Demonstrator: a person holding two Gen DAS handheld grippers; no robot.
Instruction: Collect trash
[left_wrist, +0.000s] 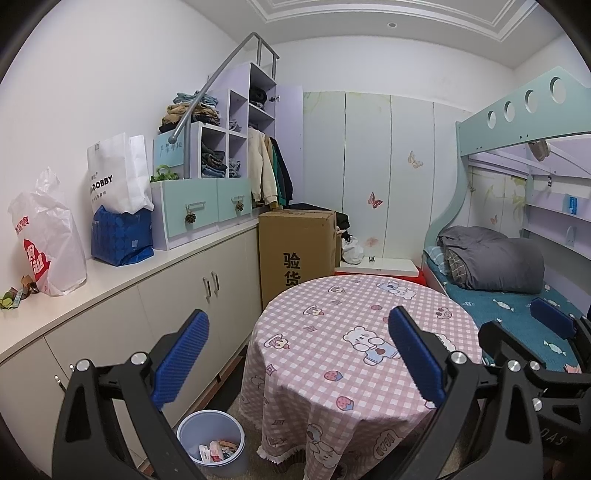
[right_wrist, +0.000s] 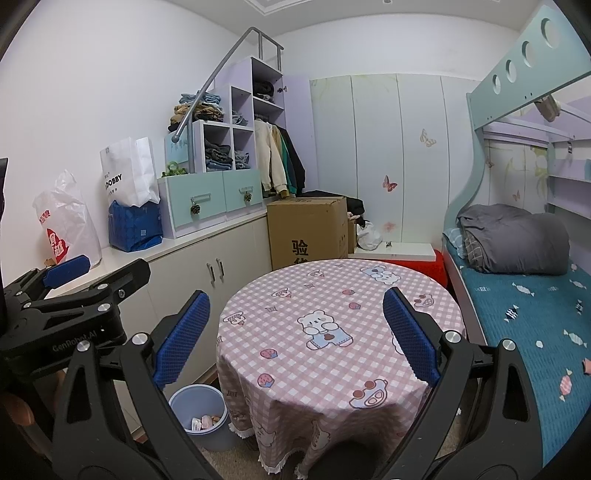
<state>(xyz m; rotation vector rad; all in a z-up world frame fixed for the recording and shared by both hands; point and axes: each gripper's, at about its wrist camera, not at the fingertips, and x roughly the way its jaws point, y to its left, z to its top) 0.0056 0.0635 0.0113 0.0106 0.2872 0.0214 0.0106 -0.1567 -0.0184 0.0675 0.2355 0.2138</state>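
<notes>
Bedroom with a round worktop (right_wrist: 332, 317) bare of litter; bin (left_wrist: 211, 443) on the floor beside it already holds wrappers. Left gripper (left_wrist: 299, 354) and right gripper (right_wrist: 295, 332), jaws wide, empty. Scraps (left_wrist: 16, 293) on the side counter (left_wrist: 147, 266) may remain; collection seems nearly done.

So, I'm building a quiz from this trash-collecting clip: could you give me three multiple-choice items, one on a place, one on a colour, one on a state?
1. Where does the round pale blue plastic bin stand?
A. on the bed
B. on the floor left of the round table
C. on the counter

2. What colour is the checked tablecloth?
A. pink and white
B. green
C. black

3. How are the left gripper and right gripper?
A. both shut
B. both open, holding nothing
C. each holding a wrapper

Answers: 1 B, it sits on the floor beside the cloth's hem; 2 A, pink squares show; 3 B, the blue pads stand wide apart.
</notes>
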